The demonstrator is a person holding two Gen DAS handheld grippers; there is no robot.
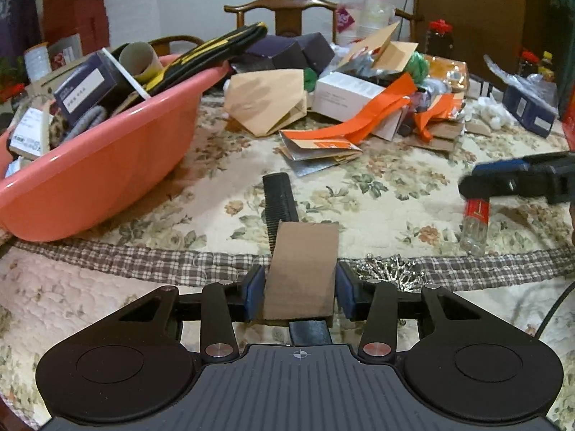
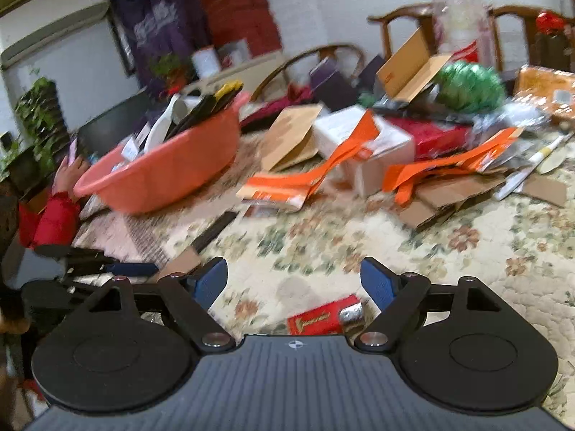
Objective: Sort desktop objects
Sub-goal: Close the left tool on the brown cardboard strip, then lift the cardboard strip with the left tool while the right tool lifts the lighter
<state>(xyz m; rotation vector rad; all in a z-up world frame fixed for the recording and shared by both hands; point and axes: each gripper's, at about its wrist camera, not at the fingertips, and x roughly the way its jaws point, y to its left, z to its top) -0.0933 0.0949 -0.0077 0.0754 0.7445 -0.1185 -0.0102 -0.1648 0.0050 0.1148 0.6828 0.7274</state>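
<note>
My left gripper [image 1: 300,289] is shut on a brown cardboard piece [image 1: 302,269], held above the table's near edge. A black comb [image 1: 279,204] lies just beyond it. The pink basin [image 1: 100,165] full of boxes sits at the left. My right gripper [image 2: 294,280] is open and empty above a small bottle with a red label [image 2: 318,319]; it also shows in the left wrist view [image 1: 517,179] over that bottle [image 1: 475,224]. The right wrist view is blurred.
A pile of cardboard, orange bags [image 1: 373,115], a white box [image 1: 345,95] and dark boxes fills the far table. A silver ornament [image 1: 390,273] lies by the left gripper. Wooden chairs [image 1: 287,14] stand behind. A person in red [image 2: 50,215] sits at the left.
</note>
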